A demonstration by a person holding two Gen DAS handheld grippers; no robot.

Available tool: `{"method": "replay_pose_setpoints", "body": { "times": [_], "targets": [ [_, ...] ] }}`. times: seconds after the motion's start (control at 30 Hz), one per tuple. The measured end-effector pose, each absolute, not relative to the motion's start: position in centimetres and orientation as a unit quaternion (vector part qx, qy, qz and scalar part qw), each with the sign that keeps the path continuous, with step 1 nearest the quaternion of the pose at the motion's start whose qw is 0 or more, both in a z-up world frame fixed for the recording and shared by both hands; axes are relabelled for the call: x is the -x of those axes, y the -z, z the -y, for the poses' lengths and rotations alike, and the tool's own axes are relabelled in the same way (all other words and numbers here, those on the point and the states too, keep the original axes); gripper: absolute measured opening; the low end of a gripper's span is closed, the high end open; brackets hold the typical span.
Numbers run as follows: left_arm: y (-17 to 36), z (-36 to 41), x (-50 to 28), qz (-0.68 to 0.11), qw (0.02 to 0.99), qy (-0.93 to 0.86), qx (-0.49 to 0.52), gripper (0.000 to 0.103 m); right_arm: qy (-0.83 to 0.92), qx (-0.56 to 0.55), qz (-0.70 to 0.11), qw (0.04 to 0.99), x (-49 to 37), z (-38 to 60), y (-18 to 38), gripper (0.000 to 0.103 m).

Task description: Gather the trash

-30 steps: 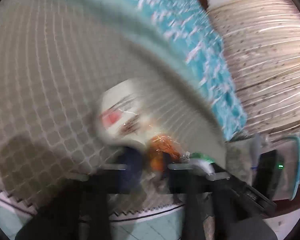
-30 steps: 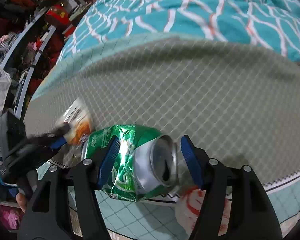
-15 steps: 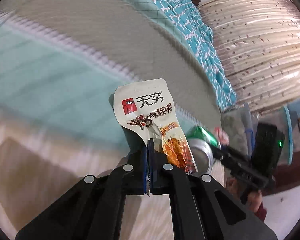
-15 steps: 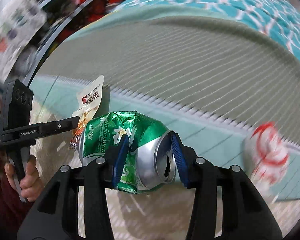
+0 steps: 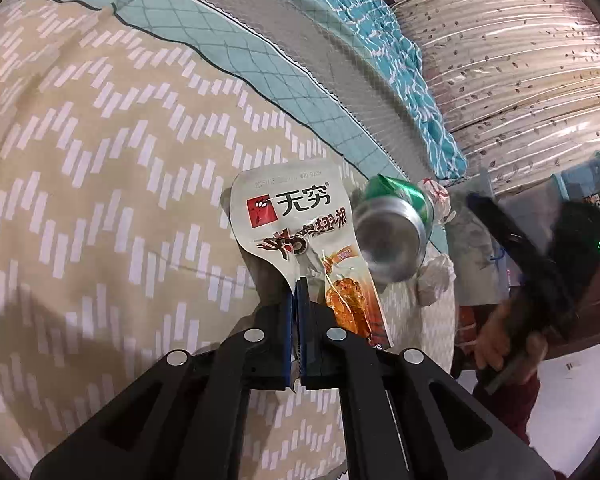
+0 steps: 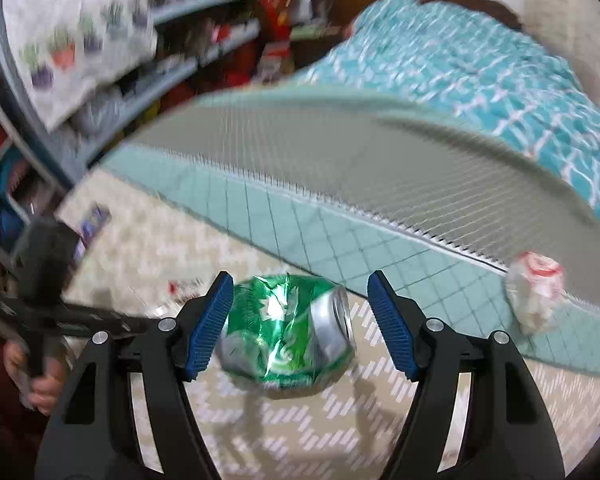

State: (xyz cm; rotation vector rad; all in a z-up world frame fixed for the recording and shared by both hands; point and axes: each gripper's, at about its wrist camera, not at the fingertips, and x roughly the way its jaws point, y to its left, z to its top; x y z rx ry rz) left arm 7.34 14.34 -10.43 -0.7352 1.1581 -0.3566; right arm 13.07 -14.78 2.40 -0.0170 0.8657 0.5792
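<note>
Green and crushed, the can [image 6: 286, 334] sits between the blue pads [image 6: 210, 330] of the right gripper [image 6: 300, 328], whose jaws are opening. The right pad stands clearly away from the can; on the left side the pad is very near the can, and I cannot tell if it touches. The can's open end faces right, and below it lies the beige patterned sheet [image 6: 300, 432]. This view is blurred, so the shelves [image 6: 188, 64] at the top left are hard to read.

In the left wrist view, the left gripper [image 5: 298, 312] is clenched on the lower edge of a snack wrapper [image 5: 296, 232], which stands up from the pads. The gripper's fingers hide the wrapper's bottom part. Beside the wrapper, on its right, the same can [image 5: 392, 232] appears blurred. A white crumpled wrapper with red marks [image 6: 534, 292] lies on the teal quilt edge [image 6: 340, 240], also unsharp. At the right edge of the left view, a hand [image 5: 504, 340] holds the other tool, smeared by motion.
</note>
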Motion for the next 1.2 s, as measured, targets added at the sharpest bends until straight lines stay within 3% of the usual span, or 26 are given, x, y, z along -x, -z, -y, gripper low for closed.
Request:
{"method": "replay_pose_setpoints", "body": {
  "times": [0.07, 0.23, 0.4, 0.57, 1.2],
  "targets": [
    [10.6, -14.5, -7.1, -0.529, 0.757, 0.169, 0.344, 0.014, -0.27, -0.025, -0.395, 0.878, -11.7, 15.6, -2.5, 0.075],
    [10.0, -14.5, -6.8, -0.512, 0.755, 0.186, 0.365, 0.048, -0.241, -0.145, -0.393, 0.875, -7.3, 19.0, 0.5, 0.076],
    [9.7, -14.0, -7.3, -0.507, 0.756, 0.188, 0.369, 0.057, -0.223, -0.253, -0.429, 0.838, -5.8, 21.4, 4.8, 0.071],
    [9.7, -13.9, -7.8, -0.508, 0.751, 0.19, 0.378, 0.057, -0.224, -0.266, -0.45, 0.823, -6.4, 20.7, 6.5, 0.064],
    [9.7, -13.4, -8.7, -0.501, 0.757, 0.199, 0.37, 0.057, -0.241, -0.327, -0.485, 0.774, -11.0, 16.6, 9.6, 0.062]
  ]
}}
